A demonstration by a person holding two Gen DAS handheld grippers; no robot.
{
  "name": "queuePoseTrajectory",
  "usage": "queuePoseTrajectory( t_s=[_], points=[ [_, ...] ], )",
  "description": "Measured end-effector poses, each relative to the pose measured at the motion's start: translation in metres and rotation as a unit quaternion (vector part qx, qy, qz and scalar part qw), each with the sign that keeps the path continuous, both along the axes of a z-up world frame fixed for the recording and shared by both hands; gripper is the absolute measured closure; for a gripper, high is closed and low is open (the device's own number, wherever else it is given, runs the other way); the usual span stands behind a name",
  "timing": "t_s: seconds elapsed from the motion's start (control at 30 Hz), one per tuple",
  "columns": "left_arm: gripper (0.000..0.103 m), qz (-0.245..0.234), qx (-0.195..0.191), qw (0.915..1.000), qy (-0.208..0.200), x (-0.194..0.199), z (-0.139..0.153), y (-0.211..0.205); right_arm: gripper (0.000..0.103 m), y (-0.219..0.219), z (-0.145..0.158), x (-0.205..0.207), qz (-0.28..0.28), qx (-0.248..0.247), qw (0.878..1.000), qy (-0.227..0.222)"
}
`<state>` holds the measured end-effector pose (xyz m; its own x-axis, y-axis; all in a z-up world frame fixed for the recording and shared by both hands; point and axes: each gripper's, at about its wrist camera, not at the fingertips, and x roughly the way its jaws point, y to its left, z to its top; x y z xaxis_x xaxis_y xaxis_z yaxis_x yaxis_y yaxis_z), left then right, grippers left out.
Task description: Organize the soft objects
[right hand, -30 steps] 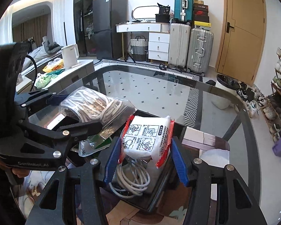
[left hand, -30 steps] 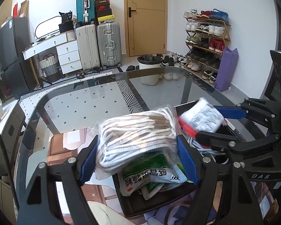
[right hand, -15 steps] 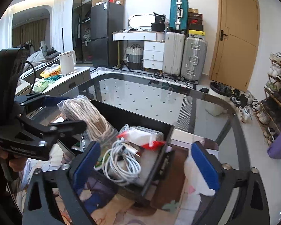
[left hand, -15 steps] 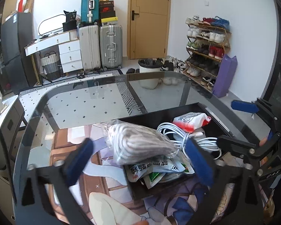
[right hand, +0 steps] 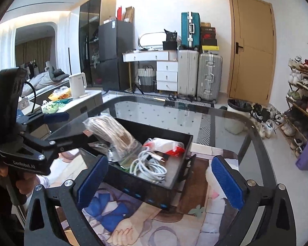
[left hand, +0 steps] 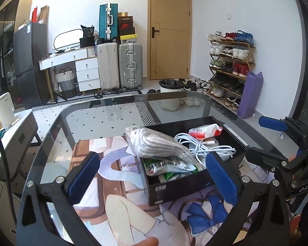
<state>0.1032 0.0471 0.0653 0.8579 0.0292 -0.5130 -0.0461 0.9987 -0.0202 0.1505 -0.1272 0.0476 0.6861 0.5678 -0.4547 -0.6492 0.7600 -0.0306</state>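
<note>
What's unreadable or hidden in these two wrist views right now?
- Left wrist: the green packet is half covered by the rope bag, and its print is too warped to read.
- Left wrist: the box label is too small.
- Right wrist: the rope bag is blurred; the left gripper's arm hides its near end.
- Both: the cable covers the box floor.

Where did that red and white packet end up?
The red and white packet lies in the far end of the black tray, just behind the coiled white cable.
</note>
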Motion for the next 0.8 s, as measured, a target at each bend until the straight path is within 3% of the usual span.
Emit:
queuePoseTrajectory(
  t_s=[0.2, 0.4, 0.8],
  points=[
    [0.000, 0.010, -0.004, 0.9999, -0.011, -0.011, -0.010, -0.001, 0.001, -0.004, -0.007, -0.011, 0.011, 0.023, 1.000, -0.004],
    [0.000, 0.011, -0.006, 0.9996, -0.025, -0.014, -0.016, -0.003, 0.001, -0.005, -0.009, -0.023, 0.008, 0.028, 0.999, -0.036],
    [0.000, 0.021, -0.004, 0.9990, -0.039, -0.014, -0.027, -0.004, 0.001, -0.008, -0.018, -0.024, 0.010, 0.032, 0.999, -0.038]
  ],
)
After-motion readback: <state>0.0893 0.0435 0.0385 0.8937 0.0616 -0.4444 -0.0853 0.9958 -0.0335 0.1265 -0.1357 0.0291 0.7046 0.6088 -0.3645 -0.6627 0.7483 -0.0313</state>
